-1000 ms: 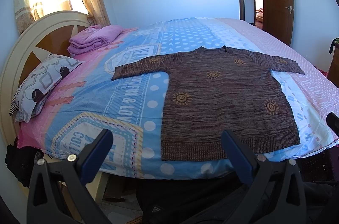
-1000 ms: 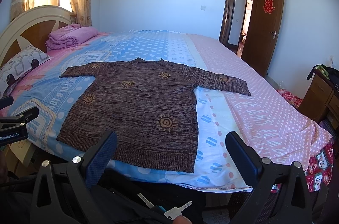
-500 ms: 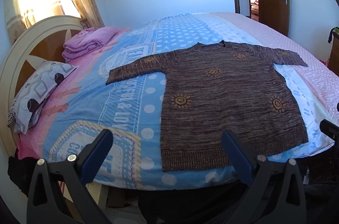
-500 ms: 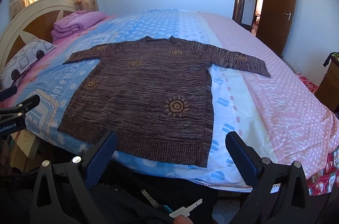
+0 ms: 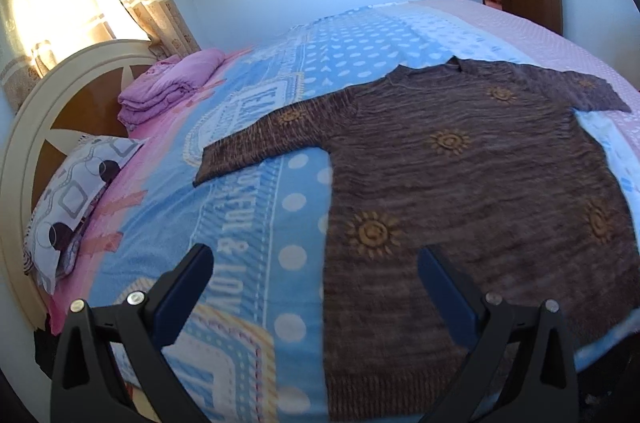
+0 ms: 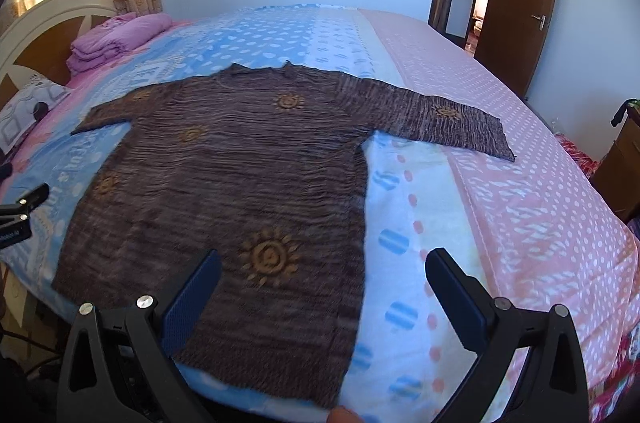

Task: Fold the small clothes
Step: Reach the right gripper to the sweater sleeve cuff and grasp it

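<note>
Left gripper [image 5: 314, 277], low centre of its own view, has fingers spread wide with nothing between them; right gripper [image 6: 322, 277] is likewise wide apart and empty. Only the right wrist view shows the left gripper's body at its left edge and a wooden cabinet [image 6: 618, 175] at its right edge; only the left wrist view shows the patterned pillow [image 5: 76, 199] in full, at centre left. The brown sweater [image 5: 472, 191] lies flat and unfolded on the bed [image 5: 248, 207], both sleeves spread, with orange sun motifs and a ribbed hem nearest the cameras; its body fills the centre of the right wrist view [image 6: 236, 183]. The near hem is blurred in both views. A folded pink blanket [image 6: 116, 41] sits by the headboard, upper left. The open door [image 6: 520, 7] stands at upper right.
</note>
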